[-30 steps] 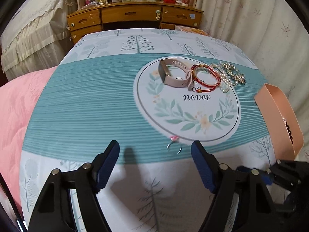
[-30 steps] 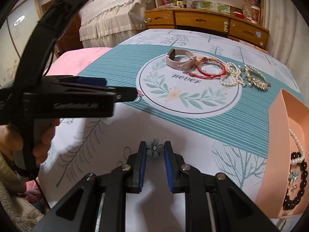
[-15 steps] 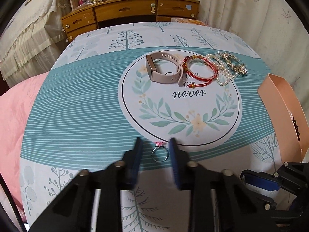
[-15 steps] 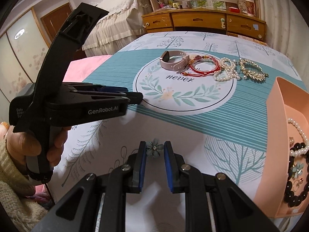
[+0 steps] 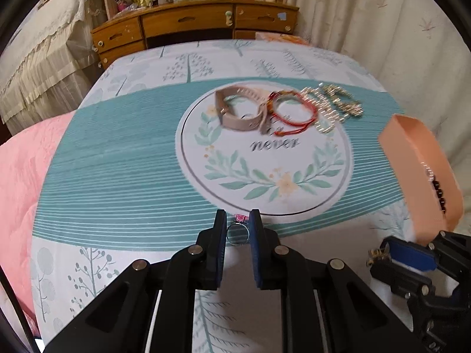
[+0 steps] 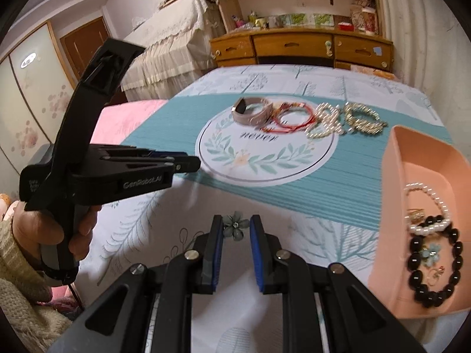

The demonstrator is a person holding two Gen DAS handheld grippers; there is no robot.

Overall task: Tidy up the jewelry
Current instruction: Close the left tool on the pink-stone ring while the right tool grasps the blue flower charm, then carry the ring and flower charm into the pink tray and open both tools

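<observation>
My left gripper (image 5: pixel 238 223) is closing, and its blue pads press both sides of a small silver ring (image 5: pixel 238 234) with a pink stone, at the near rim of the printed circle on the cloth. The right gripper (image 6: pixel 235 224) is shut on a grey-green flower piece (image 6: pixel 235 227), held above the cloth to the left of the peach tray (image 6: pixel 412 153). In the tray lie a pearl bracelet (image 6: pixel 432 197), a black bead bracelet (image 6: pixel 435 267) and small pieces. Further back on the cloth are a pink watch band (image 5: pixel 238 111), red cord bracelets (image 5: pixel 294 111), a pearl bracelet (image 5: pixel 321 117) and a gold bracelet (image 5: pixel 344 103).
The patterned cloth (image 5: pixel 117 161) covers a bed with a pink quilt (image 5: pixel 20 176) at its left. A wooden dresser (image 5: pixel 191 26) stands behind and a curtain (image 5: pixel 382 29) hangs at the right. A person's hand (image 6: pixel 44 229) holds the left gripper's handle.
The left jaws went from wide open to closed around the ring. The right gripper, still holding the flower piece, rose a little and shifted toward the tray.
</observation>
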